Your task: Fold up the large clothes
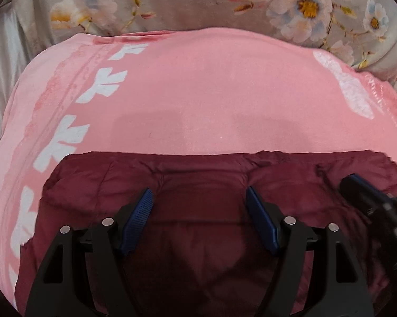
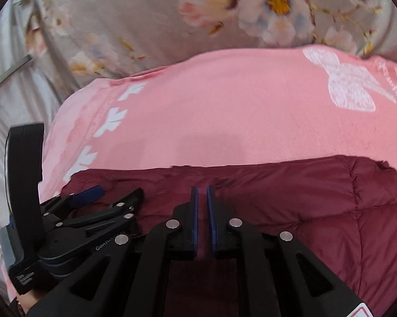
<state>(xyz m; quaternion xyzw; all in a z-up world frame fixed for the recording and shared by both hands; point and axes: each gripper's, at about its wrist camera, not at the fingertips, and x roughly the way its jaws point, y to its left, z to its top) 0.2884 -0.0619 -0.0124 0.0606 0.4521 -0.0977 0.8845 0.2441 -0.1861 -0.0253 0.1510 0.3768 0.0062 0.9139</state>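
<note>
A maroon quilted jacket (image 1: 203, 237) (image 2: 317, 198) lies folded on a pink blanket, its far edge running straight across both views. My left gripper (image 1: 198, 189) hovers over the jacket's middle with its blue pads wide apart and nothing between them, so it is open. It also shows at the left of the right wrist view as the left gripper (image 2: 111, 194). My right gripper (image 2: 202, 187) points at the jacket's far edge. Its pads stand a narrow slit apart with no fabric pinched. The right gripper (image 1: 354, 182) shows blurred at the jacket's right end.
The pink blanket (image 1: 198, 92) (image 2: 224, 105) has white leaf prints on the left and a white butterfly (image 2: 349, 84) on the right. Grey floral bedding (image 1: 185, 0) rises behind it. Pale sheet (image 1: 2, 66) lies at the left. A hand (image 2: 26, 303) holds the left gripper.
</note>
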